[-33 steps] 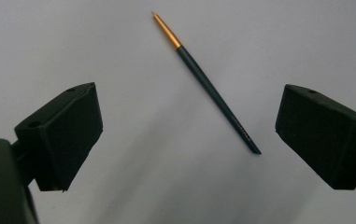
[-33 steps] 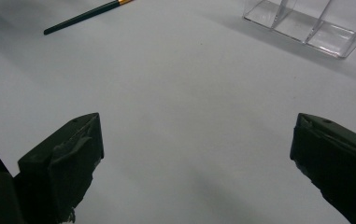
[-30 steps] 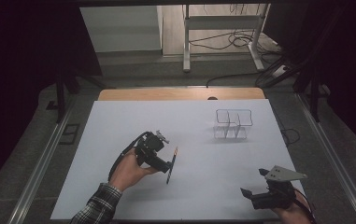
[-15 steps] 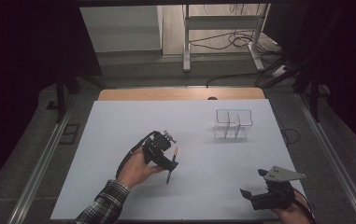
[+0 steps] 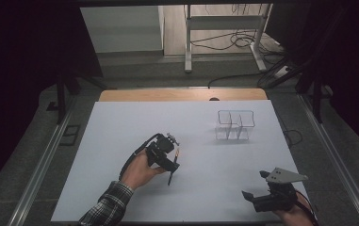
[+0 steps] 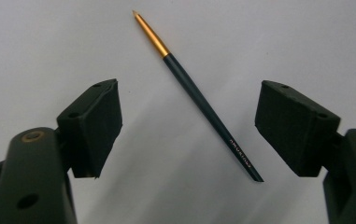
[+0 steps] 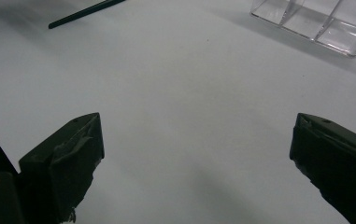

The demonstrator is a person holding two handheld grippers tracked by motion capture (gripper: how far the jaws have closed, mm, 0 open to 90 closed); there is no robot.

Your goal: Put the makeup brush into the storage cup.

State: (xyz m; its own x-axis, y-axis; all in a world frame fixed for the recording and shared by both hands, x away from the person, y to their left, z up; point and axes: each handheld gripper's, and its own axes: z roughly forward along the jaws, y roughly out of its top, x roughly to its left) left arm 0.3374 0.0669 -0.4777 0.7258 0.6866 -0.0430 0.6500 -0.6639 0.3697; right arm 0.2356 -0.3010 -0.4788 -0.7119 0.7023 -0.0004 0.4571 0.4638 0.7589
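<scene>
A thin brush (image 6: 203, 105) with a dark handle and a gold ferrule lies flat on the white table top (image 5: 120, 136). My left gripper (image 6: 189, 100) points down over it, and its jaws have just been closing. The brush lies slantwise between the two pads, which stand apart from it on either side. In the high view the left gripper (image 5: 167, 162) is at mid-table, with the brush (image 5: 171, 177) sticking out beneath it. My right gripper (image 5: 253, 183) rests near the front right edge, open with nothing between its jaws (image 7: 196, 140). The brush's end (image 7: 82, 13) shows far off.
A clear plastic organiser (image 5: 235, 125) with several compartments stands at the back right of the table; it also appears as the organiser (image 7: 316, 21) ahead of the right gripper. A wooden strip (image 5: 182, 95) edges the far side. Metal rails (image 5: 40, 169) run along both sides.
The left hand has edged slightly to the right over the brush and turned a little. The right gripper has stayed where it was.
</scene>
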